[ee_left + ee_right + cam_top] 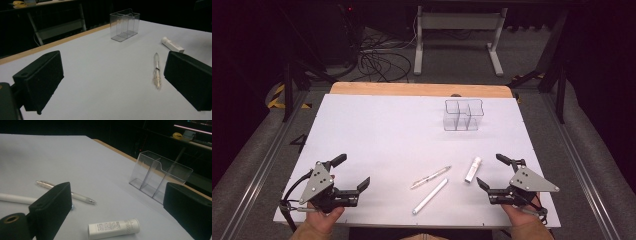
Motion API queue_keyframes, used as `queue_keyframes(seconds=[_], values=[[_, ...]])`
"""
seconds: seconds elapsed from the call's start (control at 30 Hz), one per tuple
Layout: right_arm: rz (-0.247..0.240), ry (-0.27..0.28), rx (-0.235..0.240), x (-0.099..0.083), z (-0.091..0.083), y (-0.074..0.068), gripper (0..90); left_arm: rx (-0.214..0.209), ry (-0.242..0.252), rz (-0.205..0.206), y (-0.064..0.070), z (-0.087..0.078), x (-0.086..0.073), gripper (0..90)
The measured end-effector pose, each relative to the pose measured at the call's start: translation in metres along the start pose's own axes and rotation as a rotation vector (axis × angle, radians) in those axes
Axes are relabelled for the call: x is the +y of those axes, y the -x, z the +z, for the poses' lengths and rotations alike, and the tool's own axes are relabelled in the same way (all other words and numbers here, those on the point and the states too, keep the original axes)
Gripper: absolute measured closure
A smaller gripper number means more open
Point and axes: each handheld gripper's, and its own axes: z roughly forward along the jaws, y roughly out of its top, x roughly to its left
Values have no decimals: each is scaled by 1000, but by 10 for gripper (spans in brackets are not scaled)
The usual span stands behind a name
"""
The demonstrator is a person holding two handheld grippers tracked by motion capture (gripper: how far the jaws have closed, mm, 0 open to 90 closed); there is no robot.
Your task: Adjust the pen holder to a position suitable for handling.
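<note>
Here, left gripper (350, 175) jaws wide, clear pen (430, 177) apart

Fine print in several lines on the small white tube (113, 228), too small and blurred to read. A dark mark shaped like the numeral 4 on the floor (300, 140) left of the tabletop (377, 130). No other legible text, brand or number anywhere.

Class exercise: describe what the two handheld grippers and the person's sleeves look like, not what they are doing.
The left gripper and right gripper are black, each with two blocky rectangular jaws, a grey three-cornered plate dotted with small holes on top, and a black cable trailing at the wrist. Tan sleeve cuffs show at both wrists.
</note>
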Motion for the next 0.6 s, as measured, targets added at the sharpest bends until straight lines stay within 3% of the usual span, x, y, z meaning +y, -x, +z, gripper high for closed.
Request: queue_keyframes(seconds=[0.13,0.37,0.6], values=[[1,-12,13,1,2,-1,99,29,-3,15,0,-1,0,35],[-3,-22,21,3,4,-3,100,37,-1,31,2,-1,-1,43],[48,-41,49,7,6,0,110,39,-8,50,4,-1,-1,56]])
